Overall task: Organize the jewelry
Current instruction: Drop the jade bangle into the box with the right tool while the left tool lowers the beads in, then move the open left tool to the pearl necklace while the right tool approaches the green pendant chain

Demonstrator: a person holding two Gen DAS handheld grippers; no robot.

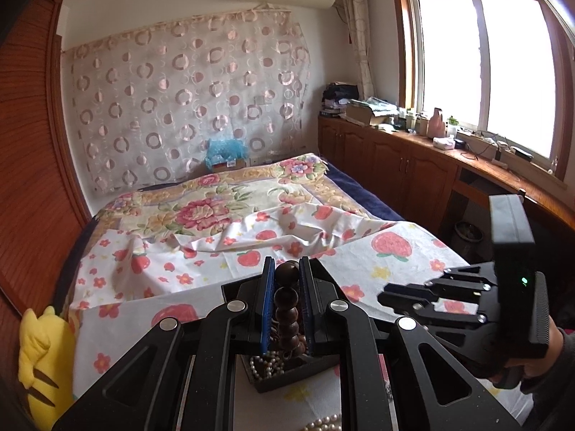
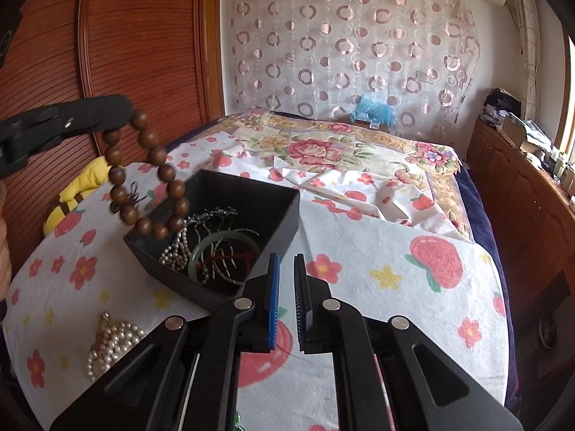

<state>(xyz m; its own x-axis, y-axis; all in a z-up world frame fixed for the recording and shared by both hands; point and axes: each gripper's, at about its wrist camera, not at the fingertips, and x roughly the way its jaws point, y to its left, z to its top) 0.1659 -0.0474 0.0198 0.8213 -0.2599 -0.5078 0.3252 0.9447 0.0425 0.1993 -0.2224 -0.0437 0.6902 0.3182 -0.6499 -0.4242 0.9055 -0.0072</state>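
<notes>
My left gripper (image 1: 286,269) is shut on a brown wooden bead bracelet (image 1: 286,305). In the right wrist view the bracelet (image 2: 143,176) hangs from the left gripper (image 2: 118,115) above the near-left corner of a black box (image 2: 284,212) on the bed. The box holds a pearl strand (image 2: 178,251), a green bangle (image 2: 205,251) and thin silver pieces. A pearl necklace (image 2: 111,341) lies on the cloth left of the box. My right gripper (image 2: 286,262) is slightly open and empty, just right of the box.
The strawberry and flower cloth (image 2: 377,262) covers the bed. A yellow plush toy (image 1: 43,352) lies at the bed's left edge by the wooden wardrobe (image 2: 107,36). Wooden cabinets (image 1: 395,158) with clutter run under the window on the right.
</notes>
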